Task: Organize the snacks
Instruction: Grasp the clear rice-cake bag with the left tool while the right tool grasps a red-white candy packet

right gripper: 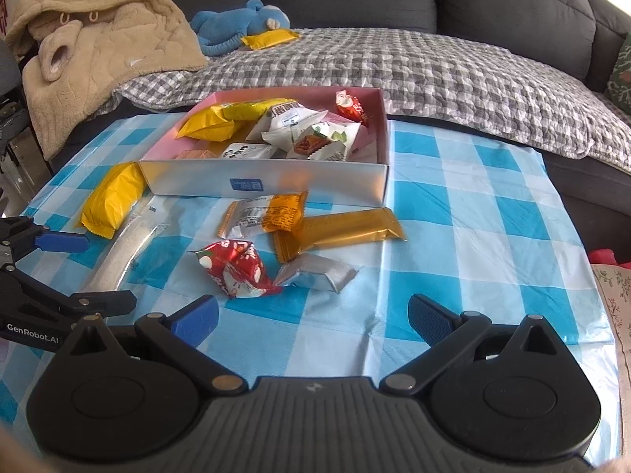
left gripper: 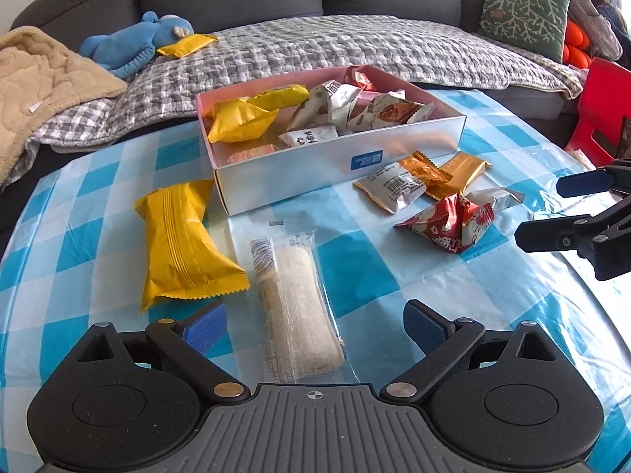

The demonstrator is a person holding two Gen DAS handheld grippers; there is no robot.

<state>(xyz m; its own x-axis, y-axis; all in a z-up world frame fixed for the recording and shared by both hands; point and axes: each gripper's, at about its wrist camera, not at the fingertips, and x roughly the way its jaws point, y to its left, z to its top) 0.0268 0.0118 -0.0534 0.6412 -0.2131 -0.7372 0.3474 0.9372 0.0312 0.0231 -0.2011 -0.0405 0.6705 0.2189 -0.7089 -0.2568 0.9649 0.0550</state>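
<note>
On the table, the left gripper (left gripper: 313,327) is spread wide around the clear bar (left gripper: 297,311) to grasp it for the box (left gripper: 339,165); the right gripper (right gripper: 313,317) waits spread, empty.

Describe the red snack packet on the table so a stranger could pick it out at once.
Start at the silver box on the checked tablecloth. Loose snacks lie in front of it; nearest the right gripper is the red packet, the only crumpled red one with white print.
</note>
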